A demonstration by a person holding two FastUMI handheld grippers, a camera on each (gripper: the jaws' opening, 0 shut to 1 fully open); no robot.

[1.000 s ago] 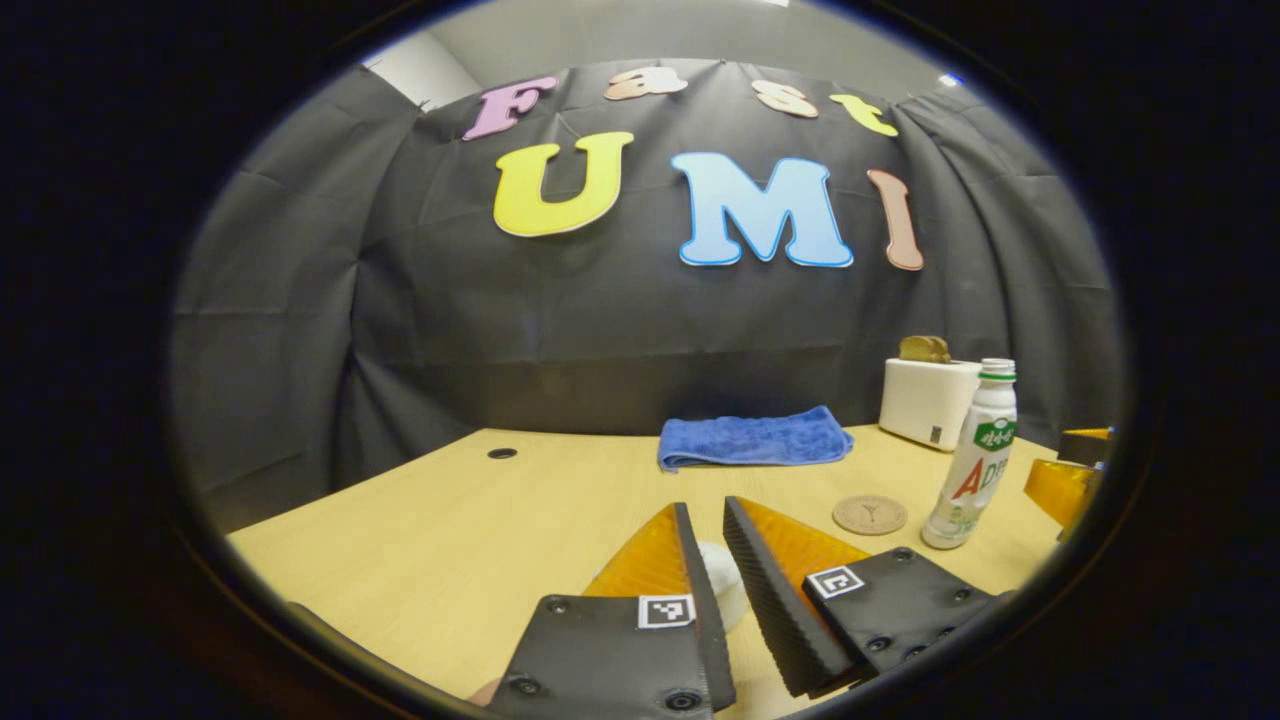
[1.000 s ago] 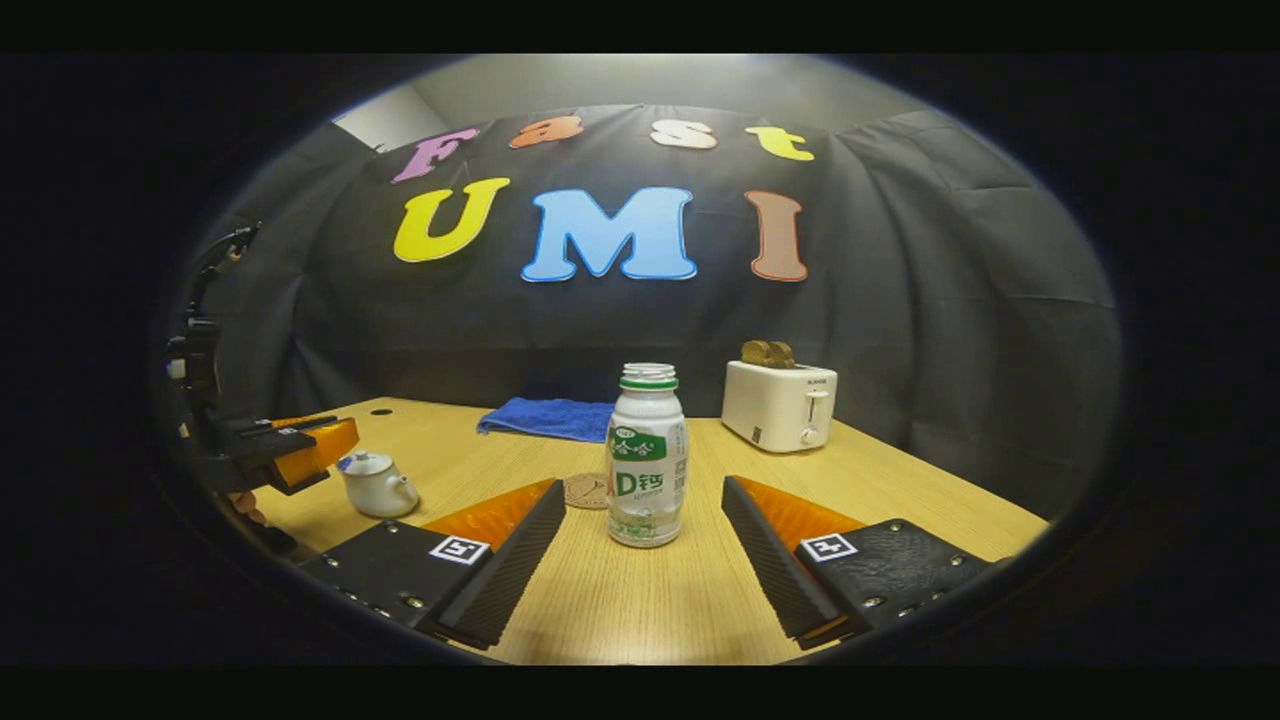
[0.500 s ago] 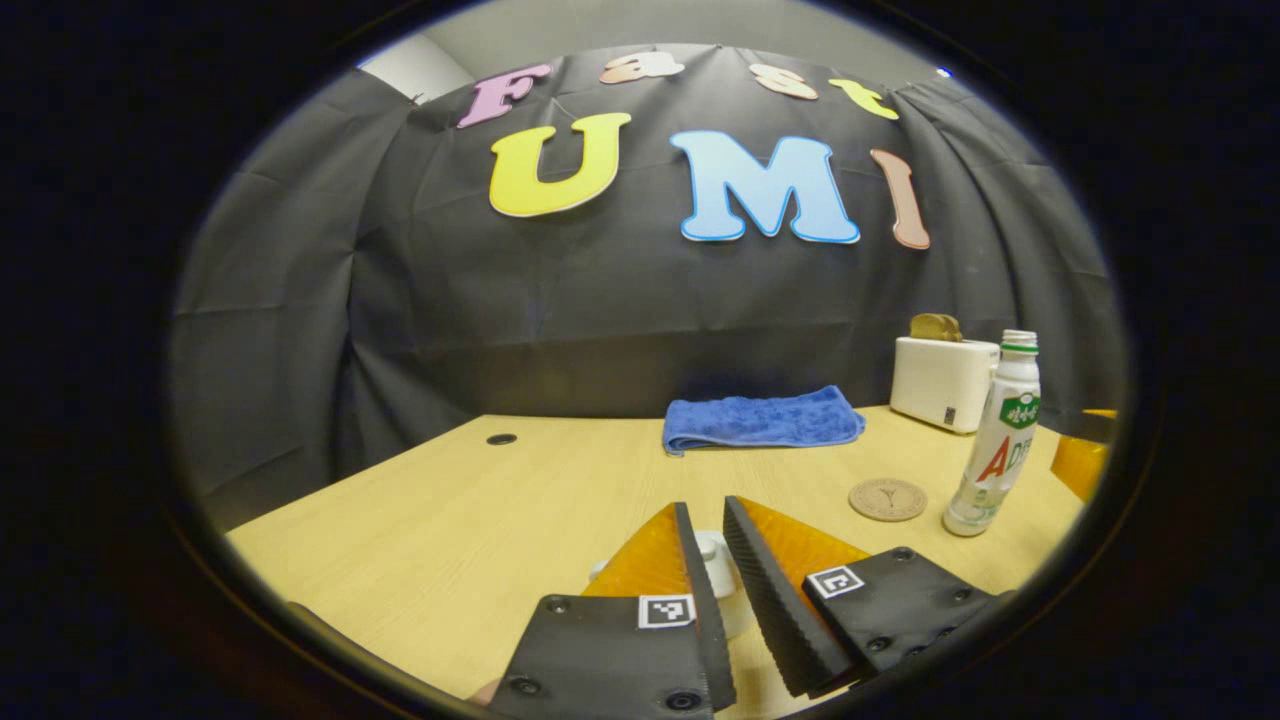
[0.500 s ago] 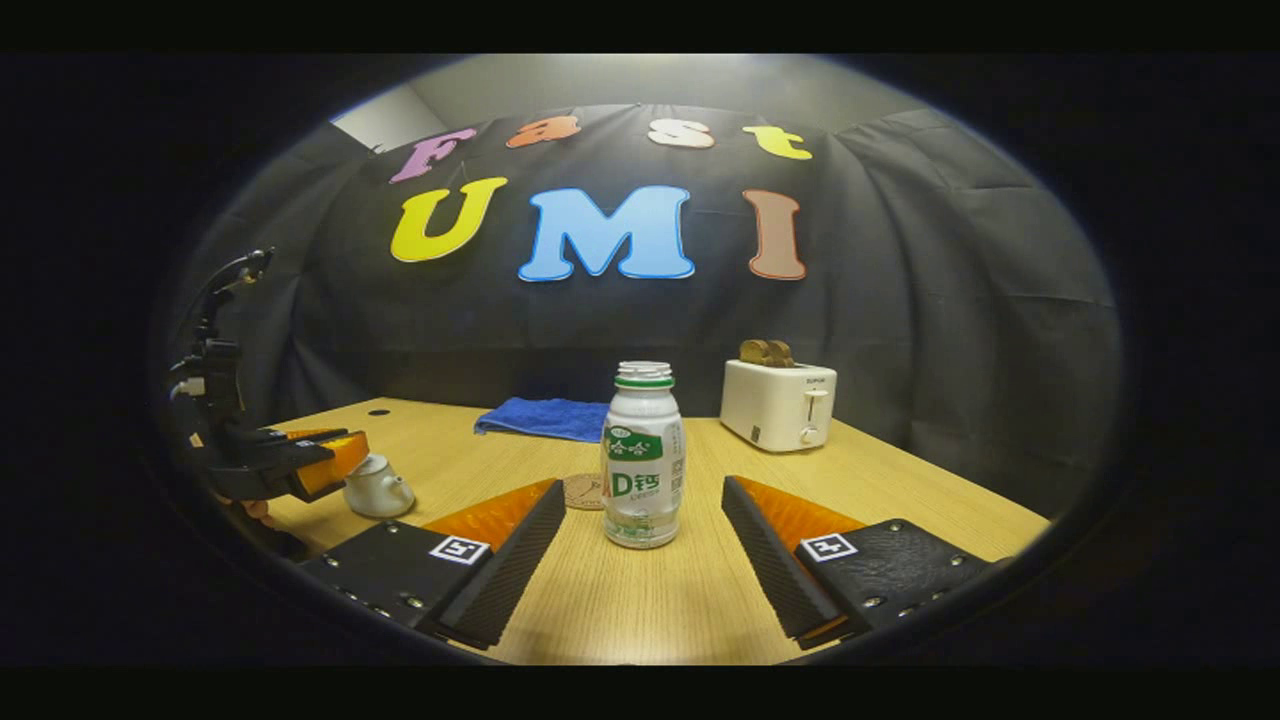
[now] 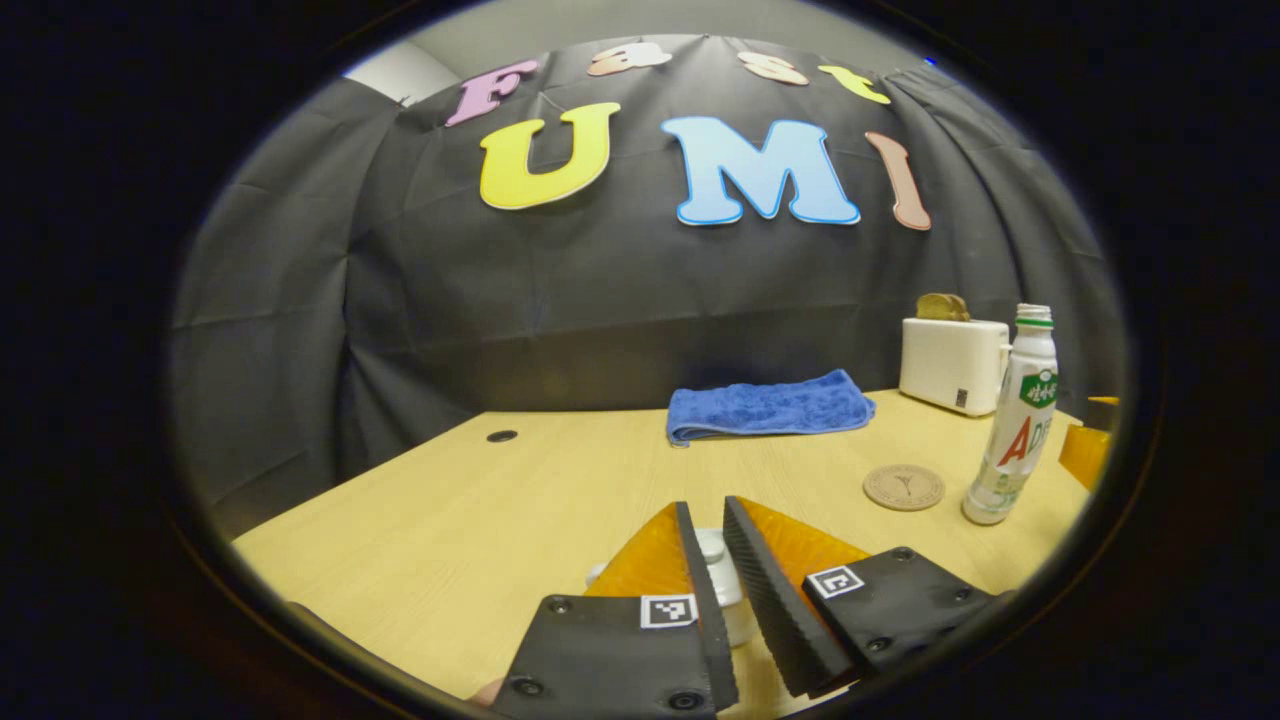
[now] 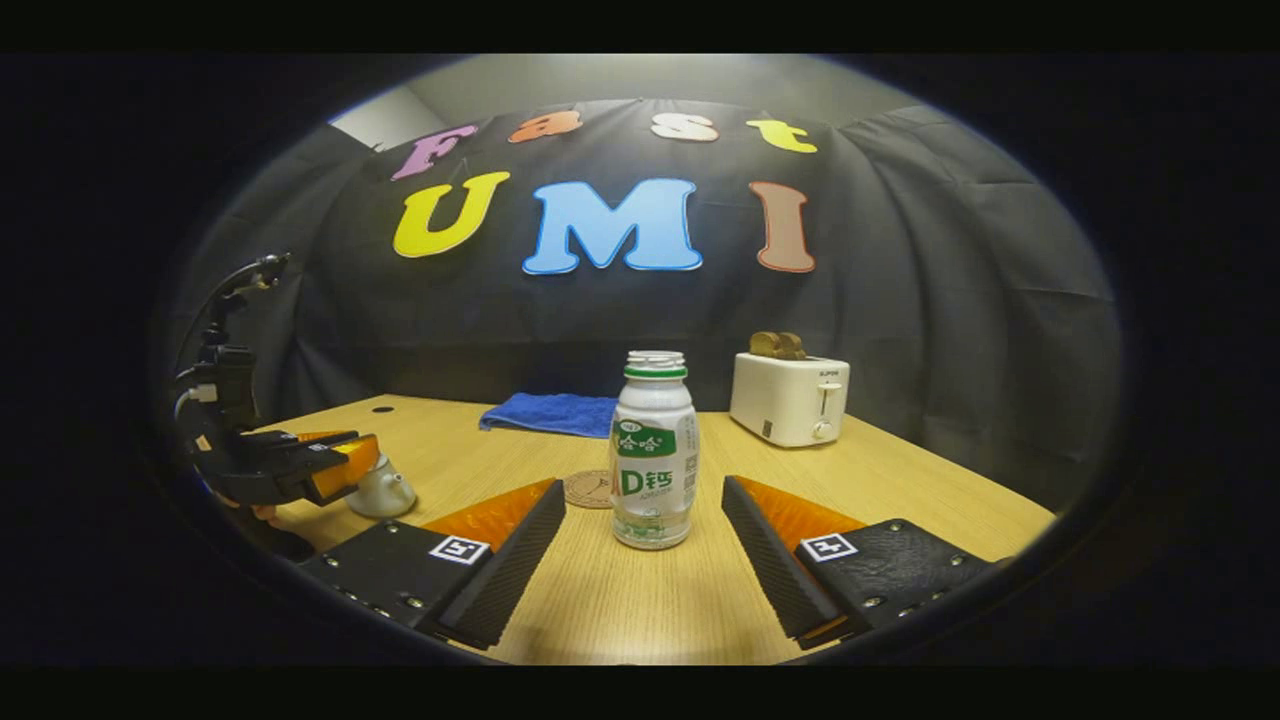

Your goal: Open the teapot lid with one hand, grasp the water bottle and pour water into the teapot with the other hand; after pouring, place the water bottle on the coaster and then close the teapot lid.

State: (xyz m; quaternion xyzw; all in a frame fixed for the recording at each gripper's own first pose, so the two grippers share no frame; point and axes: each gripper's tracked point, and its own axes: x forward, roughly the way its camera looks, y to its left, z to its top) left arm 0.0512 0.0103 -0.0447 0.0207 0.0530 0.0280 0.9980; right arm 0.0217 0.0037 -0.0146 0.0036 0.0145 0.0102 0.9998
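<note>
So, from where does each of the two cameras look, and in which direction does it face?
Left gripper view: rides on the left gripper, low over the teapot lid, facing the booth wall; its own two fingers show.
Right gripper view: rides on the right gripper, facing the water bottle and the wall; its own fingers show, with the left gripper farther off.
Shared: bottle, coaster, blue towel, toaster, table.

Blue towel [image 5: 768,407] — toaster [image 6: 790,399] — table [image 5: 480,510]
</note>
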